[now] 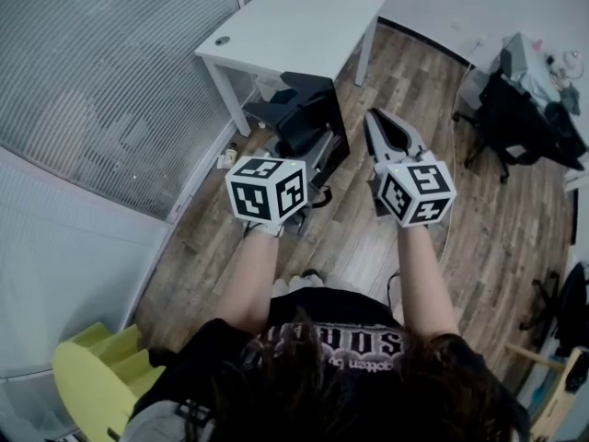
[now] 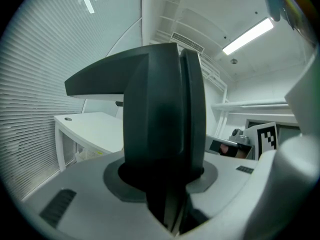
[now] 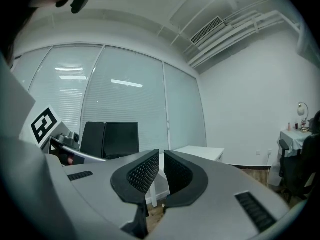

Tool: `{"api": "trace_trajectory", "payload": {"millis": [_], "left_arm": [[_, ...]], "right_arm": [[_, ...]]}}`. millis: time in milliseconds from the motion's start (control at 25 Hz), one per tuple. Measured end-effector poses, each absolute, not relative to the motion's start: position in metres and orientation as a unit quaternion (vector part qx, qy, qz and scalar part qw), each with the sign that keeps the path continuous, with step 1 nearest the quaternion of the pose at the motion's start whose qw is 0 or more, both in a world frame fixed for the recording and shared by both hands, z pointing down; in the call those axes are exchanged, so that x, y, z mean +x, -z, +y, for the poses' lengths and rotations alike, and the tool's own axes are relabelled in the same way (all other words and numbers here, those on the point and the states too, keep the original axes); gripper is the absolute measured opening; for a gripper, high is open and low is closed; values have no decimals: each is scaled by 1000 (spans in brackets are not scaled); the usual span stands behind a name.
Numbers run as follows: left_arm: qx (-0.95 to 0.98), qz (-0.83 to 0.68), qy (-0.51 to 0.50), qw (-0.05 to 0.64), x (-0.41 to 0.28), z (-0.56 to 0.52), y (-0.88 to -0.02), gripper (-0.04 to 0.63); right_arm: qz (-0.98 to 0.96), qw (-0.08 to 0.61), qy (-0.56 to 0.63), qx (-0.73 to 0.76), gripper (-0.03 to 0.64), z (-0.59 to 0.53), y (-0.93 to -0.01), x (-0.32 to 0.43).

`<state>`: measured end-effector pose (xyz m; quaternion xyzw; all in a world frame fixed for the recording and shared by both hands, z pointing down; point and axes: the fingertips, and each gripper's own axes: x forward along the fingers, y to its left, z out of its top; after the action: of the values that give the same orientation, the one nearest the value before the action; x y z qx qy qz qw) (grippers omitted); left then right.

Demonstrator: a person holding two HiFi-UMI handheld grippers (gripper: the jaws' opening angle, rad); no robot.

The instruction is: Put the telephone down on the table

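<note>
A black telephone hangs above the wooden floor, just short of the white table. My left gripper is shut on it. In the left gripper view the telephone stands upright between the jaws and fills the middle, with my left gripper clamped at its base and the table behind at the left. My right gripper is beside the telephone on its right, shut and holding nothing. In the right gripper view my right gripper has its pads nearly touching; the table lies beyond them.
A glass wall with blinds runs along the left. Black office chairs and a cluttered desk stand at the right. A yellow chair is at the lower left, behind the person. Wooden floor lies around.
</note>
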<state>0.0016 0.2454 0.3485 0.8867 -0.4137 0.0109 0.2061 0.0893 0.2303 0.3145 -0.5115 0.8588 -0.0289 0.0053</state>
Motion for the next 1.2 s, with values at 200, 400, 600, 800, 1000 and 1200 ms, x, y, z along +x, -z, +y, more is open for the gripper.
{"api": "trace_trajectory", "payload": {"millis": [200, 400, 600, 800, 1000, 1200], "left_arm": [[888, -409, -8, 208, -3, 229, -349, 158], [889, -407, -10, 208, -10, 214, -351, 158], [887, -409, -13, 213, -15, 199, -355, 156], [889, -405, -15, 216, -13, 191, -362, 158], [887, -406, -18, 219, -9, 165, -363, 157], [882, -415, -14, 223, -6, 127, -364, 158]], "right_arm": [[861, 2, 31, -507, 32, 213, -315, 81], [863, 5, 39, -504, 32, 197, -320, 75], [863, 6, 42, -503, 32, 187, -324, 70], [867, 5, 50, -496, 32, 175, -330, 71], [870, 4, 51, -490, 32, 147, -329, 73], [876, 2, 52, -479, 32, 111, -332, 75]]}}
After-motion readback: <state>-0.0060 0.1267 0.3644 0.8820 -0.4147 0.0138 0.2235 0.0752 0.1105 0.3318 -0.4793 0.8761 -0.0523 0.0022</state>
